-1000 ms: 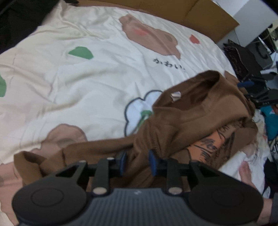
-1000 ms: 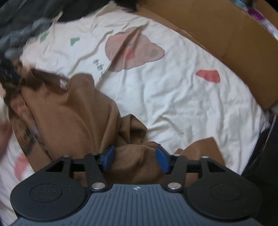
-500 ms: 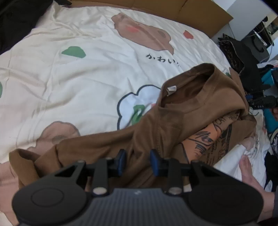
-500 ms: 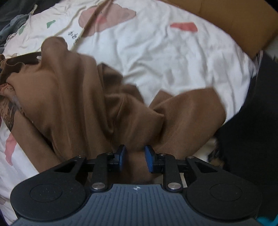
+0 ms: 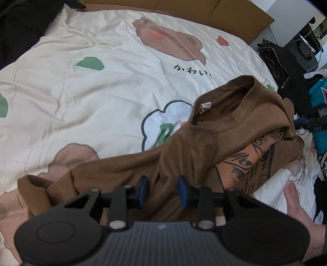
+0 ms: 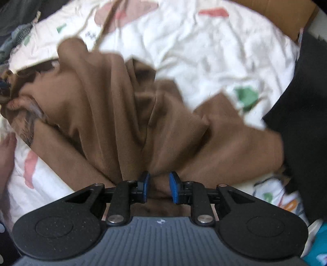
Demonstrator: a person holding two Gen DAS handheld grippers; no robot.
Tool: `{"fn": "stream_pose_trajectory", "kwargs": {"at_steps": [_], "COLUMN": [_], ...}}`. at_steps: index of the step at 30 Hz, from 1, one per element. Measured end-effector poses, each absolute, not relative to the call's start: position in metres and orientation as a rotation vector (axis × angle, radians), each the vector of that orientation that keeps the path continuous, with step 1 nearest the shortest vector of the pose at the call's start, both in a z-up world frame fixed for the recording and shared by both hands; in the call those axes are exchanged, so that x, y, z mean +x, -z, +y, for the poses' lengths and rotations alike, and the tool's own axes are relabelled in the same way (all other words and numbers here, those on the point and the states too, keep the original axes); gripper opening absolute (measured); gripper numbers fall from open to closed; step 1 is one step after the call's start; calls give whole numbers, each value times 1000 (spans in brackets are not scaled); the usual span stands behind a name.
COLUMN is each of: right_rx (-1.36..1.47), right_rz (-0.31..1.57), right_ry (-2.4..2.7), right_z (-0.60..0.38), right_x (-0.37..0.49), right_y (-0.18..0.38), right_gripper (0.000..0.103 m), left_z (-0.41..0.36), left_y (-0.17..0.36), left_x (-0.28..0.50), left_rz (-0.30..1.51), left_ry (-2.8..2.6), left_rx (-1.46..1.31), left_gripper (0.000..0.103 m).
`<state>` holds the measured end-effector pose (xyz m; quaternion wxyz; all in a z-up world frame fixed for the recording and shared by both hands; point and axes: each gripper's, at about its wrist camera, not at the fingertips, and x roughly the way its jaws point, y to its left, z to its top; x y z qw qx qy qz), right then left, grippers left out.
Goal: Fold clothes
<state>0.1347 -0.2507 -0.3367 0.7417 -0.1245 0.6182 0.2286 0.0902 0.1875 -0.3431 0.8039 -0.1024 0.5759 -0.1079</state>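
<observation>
A crumpled brown shirt (image 5: 214, 131) lies on the cream cartoon-print bed cover (image 5: 102, 92). Its collar with a white label (image 5: 205, 106) faces up, and an orange and black print (image 5: 243, 161) shows in a fold. My left gripper (image 5: 162, 182) is shut on a ridge of the brown cloth near the stretched-out sleeve. In the right wrist view, the brown shirt (image 6: 106, 102) fans out in pleats from my right gripper (image 6: 159, 177), whose blue pads pinch a bunch of the fabric. The bed cover (image 6: 204, 51) lies beyond.
Black clothing (image 5: 20, 20) lies at the far left corner, before a brown headboard (image 5: 224, 12). A black bag (image 5: 286, 61) and more clothes crowd the right bedside. A white garment (image 5: 276, 184) and a person's bare foot (image 5: 294, 196) sit close by. Black cloth (image 6: 306, 102) covers the right.
My right gripper went from open around the brown cloth to shut on it, shifting sideways and drawing the fabric into pleats. The left gripper kept its hold and place.
</observation>
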Motion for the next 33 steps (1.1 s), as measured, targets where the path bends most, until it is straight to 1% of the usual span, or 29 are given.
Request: {"fn": "stream_pose_trajectory", "kwargs": {"at_steps": [7,13,21,28,33], "right_rx": [-370,-454,-584,-734,-807], "right_rz": [1272,1238,1254,1327,1355], "right_ry": [-580,-666,-802,-951,-1046], "right_z": [-247,-226,-190,-173,-168], "right_x": [171,191,203,206,214], "right_y": [305,299,311,325,327], "right_gripper": [29,29,29,29,31], "left_z": [194,198,211,217,217], "left_y": [333,326,321,321,322], "left_x": [85,80,73,70,70], "left_rz": [1207,1187,1173,1178,1178], "left_ry": [194,172,113,94,85], "left_rx": [-241,-243,-258,-250,-249], "left_gripper": [34,34,34,34,34]}}
